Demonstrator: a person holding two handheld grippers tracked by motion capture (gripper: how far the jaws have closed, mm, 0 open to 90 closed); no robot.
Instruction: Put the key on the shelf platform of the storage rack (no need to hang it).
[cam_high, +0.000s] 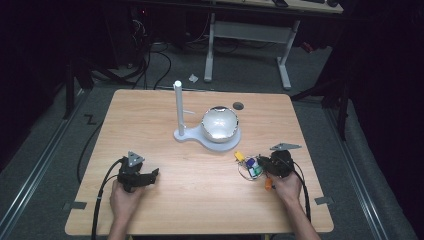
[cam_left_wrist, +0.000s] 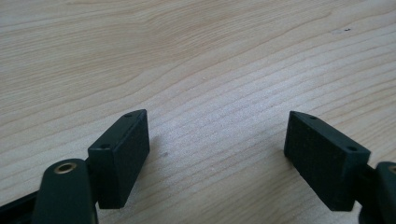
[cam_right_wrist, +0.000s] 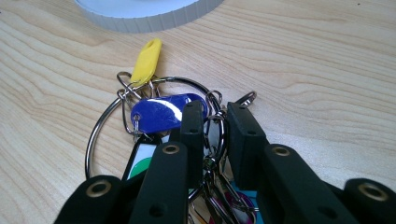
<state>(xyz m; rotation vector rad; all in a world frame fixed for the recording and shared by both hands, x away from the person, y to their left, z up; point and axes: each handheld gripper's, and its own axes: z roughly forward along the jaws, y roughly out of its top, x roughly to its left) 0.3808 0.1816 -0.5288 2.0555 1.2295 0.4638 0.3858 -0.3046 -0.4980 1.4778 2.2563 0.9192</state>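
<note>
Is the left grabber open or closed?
Open. The left gripper has its two black jaws spread wide, with bare wooden table between them.

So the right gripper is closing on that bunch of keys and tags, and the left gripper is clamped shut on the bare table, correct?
Not quite. The left gripper is open: the left gripper view shows its jaws spread wide over bare table, holding nothing. The rest holds: the right gripper is closed around the bunch of keys and tags.

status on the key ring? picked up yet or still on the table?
Done: the right gripper has reached the key ring, its jaws nearly shut around small rings in the bunch beside the blue tag. In hand: that grip; the bunch lies on the table, not lifted. Left: the lift and wherever it goes, perhaps the white stand. The left gripper sits open and empty.
</note>
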